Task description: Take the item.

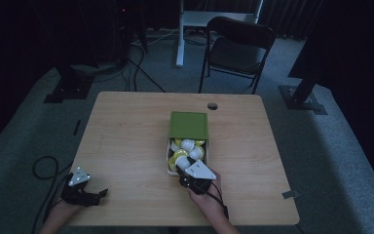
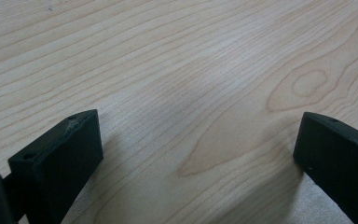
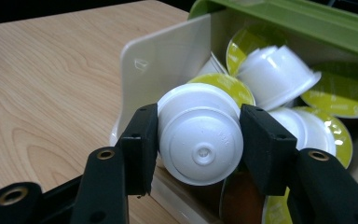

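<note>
Dark floor and a black folding chair surround the pale wooden bench (image 1: 126, 146) in the high view, where the right tongs (image 1: 185, 168) reach into the near end of the white open box (image 1: 168, 157) with its green lid (image 1: 189, 125); the left tongs (image 1: 102, 193) lie well apart, so the right hand is nearer.

Bare wood lies ahead of the left tongs, jaws wide, holding nothing.

Seen from the right tongs (image 3: 198, 135), both pads press the sides of a white plastic coffee capsule (image 3: 200, 140), its axis along the jaws, base toward the camera, green foil pointing away into the box.
</note>
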Demonstrator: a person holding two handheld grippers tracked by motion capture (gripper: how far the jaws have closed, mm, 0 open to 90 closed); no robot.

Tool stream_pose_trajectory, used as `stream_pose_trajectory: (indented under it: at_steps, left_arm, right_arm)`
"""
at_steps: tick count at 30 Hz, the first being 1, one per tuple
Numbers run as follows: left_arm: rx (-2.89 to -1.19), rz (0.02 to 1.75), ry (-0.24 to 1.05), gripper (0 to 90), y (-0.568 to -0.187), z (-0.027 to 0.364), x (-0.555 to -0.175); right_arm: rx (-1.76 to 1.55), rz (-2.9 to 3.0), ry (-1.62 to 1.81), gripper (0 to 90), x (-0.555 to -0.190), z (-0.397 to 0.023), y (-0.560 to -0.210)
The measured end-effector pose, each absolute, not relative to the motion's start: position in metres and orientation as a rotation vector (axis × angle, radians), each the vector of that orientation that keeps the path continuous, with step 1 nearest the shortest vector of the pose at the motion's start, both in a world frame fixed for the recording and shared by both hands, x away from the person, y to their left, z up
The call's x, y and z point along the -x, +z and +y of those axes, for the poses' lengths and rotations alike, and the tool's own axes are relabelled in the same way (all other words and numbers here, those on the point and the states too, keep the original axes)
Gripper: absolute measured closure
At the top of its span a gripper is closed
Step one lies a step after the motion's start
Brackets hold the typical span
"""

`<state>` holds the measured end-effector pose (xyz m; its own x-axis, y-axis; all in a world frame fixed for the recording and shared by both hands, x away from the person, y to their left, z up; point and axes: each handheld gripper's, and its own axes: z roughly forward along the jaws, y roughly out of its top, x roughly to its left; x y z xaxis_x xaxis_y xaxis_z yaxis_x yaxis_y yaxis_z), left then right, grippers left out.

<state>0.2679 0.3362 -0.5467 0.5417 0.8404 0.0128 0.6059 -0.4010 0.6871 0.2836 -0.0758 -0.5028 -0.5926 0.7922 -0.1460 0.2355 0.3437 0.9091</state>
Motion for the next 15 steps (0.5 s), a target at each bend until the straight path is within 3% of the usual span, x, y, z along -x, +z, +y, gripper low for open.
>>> stream_pose_trajectory:
  at_steps: [15]
  left_arm:
    - [-2.145, 1.162, 0.479, 1.2, -0.547, 0.336, -0.268]
  right_arm:
    - [-0.876, 1.98, 1.278, 49.0, -0.28, -0.086, -0.476]
